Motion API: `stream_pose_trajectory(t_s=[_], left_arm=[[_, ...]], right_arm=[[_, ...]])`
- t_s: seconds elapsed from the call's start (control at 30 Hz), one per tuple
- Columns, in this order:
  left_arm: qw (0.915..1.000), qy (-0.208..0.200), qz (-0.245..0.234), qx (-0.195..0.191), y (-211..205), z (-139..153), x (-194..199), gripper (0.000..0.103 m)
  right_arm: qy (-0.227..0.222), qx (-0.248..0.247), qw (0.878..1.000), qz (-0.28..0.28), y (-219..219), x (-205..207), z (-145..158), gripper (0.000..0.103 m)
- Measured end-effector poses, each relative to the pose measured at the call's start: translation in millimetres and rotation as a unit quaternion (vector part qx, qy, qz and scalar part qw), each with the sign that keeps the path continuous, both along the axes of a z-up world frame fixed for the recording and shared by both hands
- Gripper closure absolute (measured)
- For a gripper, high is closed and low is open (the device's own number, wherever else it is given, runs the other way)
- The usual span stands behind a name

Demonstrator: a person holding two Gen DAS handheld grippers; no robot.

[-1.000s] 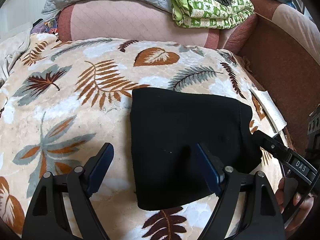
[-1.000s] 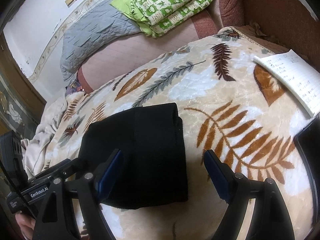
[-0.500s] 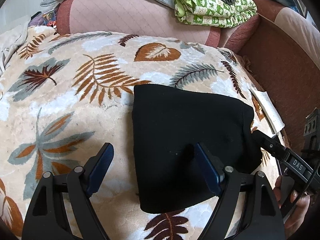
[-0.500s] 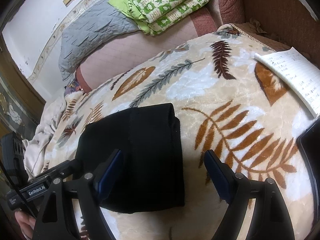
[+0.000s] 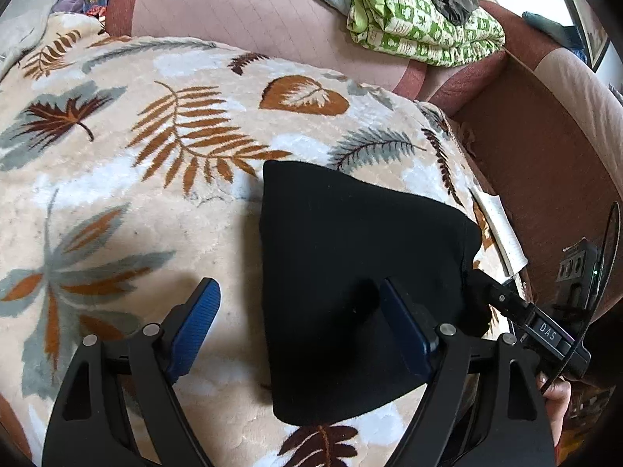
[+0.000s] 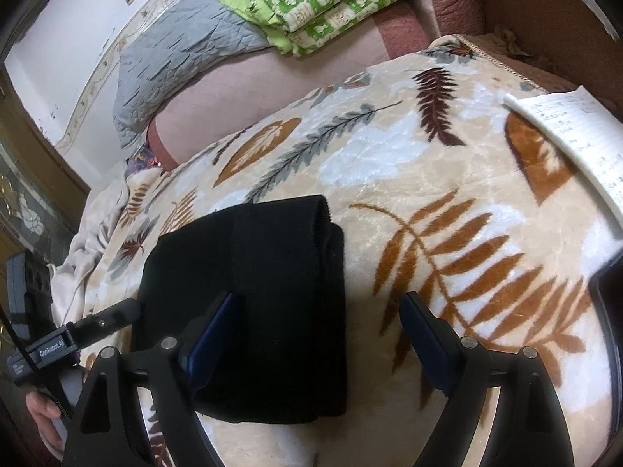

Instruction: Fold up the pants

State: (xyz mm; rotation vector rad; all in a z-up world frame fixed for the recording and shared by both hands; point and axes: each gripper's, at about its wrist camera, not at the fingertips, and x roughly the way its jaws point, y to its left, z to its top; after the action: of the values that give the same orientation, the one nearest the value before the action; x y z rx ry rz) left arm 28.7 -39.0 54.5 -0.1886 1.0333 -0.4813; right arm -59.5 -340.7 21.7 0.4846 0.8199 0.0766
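Both grippers hang over a bed, angled down at the black pants (image 5: 362,272), and neither one grips anything. In the left wrist view the left gripper (image 5: 300,323) has its blue pads set wide: one pad sits over bare blanket (image 5: 117,202), the other over the dark cloth, so the pants' left edge lies between them with no pad pressing on it. In the right wrist view the right gripper (image 6: 315,334) has its jaws opening, with the right-hand edge of the bundle between them and nothing pinched.

The pants lie near the front middle of the leaf-patterned blanket as a compact, thick rectangle with stacked layers showing along the side facing the right camera. That shape suggests the folding is largely done, and the spread jaws read as letting go or checking rather than reaching for a new grab.

A notebook (image 6: 564,132) rests at the blanket's right margin, well apart from the pants. A green patterned quilt (image 5: 420,19) and a grey quilt (image 6: 175,54) are piled on the pink cushion behind, out of the working area. A hand (image 5: 557,397) shows at the lower right of the left view, on the other tool's handle.
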Motion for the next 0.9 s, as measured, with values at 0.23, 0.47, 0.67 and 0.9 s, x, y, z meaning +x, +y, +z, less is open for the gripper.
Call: stream_pose_trajectory(t_s=[0.23,0.47,0.67,0.9], left_arm=[[1.0000,-0.004,0.000,0.009,-2.9,-4.3,4.2,0.018],[1.0000,-0.005,-0.003,0.007,-10.6,-9.5,6.9,0.017],[0.9995,0.012,-0.029,-0.010,-27.2,-22.7,12.9,0.007],[0.9995,0.006,-0.026,-0.016,-33.2,-23.4,10.6,0.034]], right_arm=[[0.001,0.022,1.000,0.006,1.2,4.5,-6.1,0.016],[-0.002,0.046,0.999,0.013,4.7,8.9,-12.5,0.012],[-0.013,0.067,0.997,0.020,3.0,12.8,-19.5,0.006],[-0.032,0.066,0.997,0.035,12.2,9.8,-12.4,0.061]])
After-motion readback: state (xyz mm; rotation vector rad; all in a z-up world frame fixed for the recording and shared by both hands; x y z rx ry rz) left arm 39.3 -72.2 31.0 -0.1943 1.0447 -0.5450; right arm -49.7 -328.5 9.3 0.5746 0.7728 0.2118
